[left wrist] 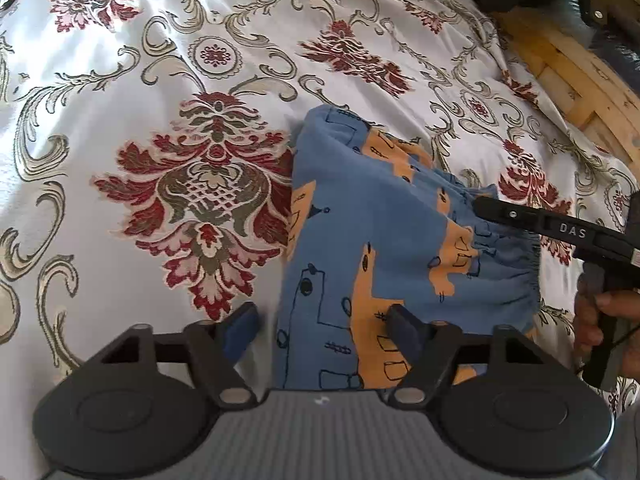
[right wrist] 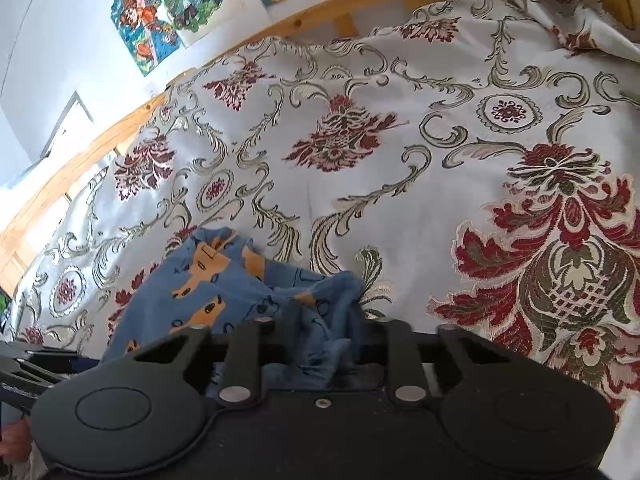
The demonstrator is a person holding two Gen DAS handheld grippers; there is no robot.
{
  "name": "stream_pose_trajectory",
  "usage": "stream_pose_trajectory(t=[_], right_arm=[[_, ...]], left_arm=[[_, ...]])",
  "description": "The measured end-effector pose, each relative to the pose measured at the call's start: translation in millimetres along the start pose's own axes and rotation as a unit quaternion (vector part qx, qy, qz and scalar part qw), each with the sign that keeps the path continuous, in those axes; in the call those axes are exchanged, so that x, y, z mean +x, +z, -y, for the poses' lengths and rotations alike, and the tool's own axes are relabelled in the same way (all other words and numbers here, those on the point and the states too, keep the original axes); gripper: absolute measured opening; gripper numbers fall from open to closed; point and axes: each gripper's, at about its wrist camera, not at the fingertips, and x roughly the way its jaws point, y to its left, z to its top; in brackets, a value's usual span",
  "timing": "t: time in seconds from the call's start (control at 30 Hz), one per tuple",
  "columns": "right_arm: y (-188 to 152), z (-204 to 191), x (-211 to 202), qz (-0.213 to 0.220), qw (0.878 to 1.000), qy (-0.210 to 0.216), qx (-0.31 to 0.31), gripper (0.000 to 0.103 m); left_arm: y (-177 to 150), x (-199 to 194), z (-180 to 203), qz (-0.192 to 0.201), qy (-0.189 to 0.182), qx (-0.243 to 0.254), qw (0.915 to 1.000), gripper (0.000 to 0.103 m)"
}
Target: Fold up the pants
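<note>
**Soft little pants, pinched at the waistband on a patterned bedspread**

The pants [left wrist: 360, 216] are small, blue cotton-looking knit printed with orange shapes and black line drawings, and they lie on the white damask bedspread [left wrist: 140, 92] towards its near right part, already doubled over into a compact shape. They look light and limp: the cloth sags, wrinkles and gathers, so it should follow wherever an edge is pulled and will not hold a crease by itself. The gathered elastic waistband [left wrist: 508, 264] is the thickest, firmest part and probably the safest place to take hold; a single thin layer could slip out or drag only the top ply.

In the left wrist view the left gripper [left wrist: 320, 326] is spread wide with nothing between its blue pads, one pad over the bedspread and the other over the near part of the pants. The right gripper [left wrist: 480, 204] comes in from the right with its black finger tip at the waistband, a hand [left wrist: 592, 320] on its handle. A wooden bed frame [left wrist: 568, 68] runs along the far right.

The right wrist view adds what that one hides: bunched blue cloth sits between the right gripper's fingers, so it appears closed on the pants, though the fingertips themselves are buried in fabric. It also shows a crumpled far end of the garment, the white wall [right wrist: 60, 40] with cartoon posters [right wrist: 172, 4], and the left tool at the near left edge
</note>
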Motion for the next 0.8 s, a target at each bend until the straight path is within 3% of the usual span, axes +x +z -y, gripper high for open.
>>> stream_pose_trajectory(t=[0.1,0.33,0.8], right_arm=[[-0.7,-1.1,-6.0,0.004,1.0,-0.003,0.005,0.019],[-1.3,-3.2,-10.1,0.008,1.0,-0.006,0.005,0.019],[-2.2,-8.2,-8.4,0.01,1.0,-0.018,-0.012,0.017]], left_arm=[[1.1,-1.5,0.4,-0.005,-0.005,-0.013,0.9999,0.058],[1.0,-4.8,6.0,-0.008,0.004,-0.019,0.9998,0.047],[-0.2,-6.7,11.6,-0.005,0.017,-0.01,0.9998,0.044]])
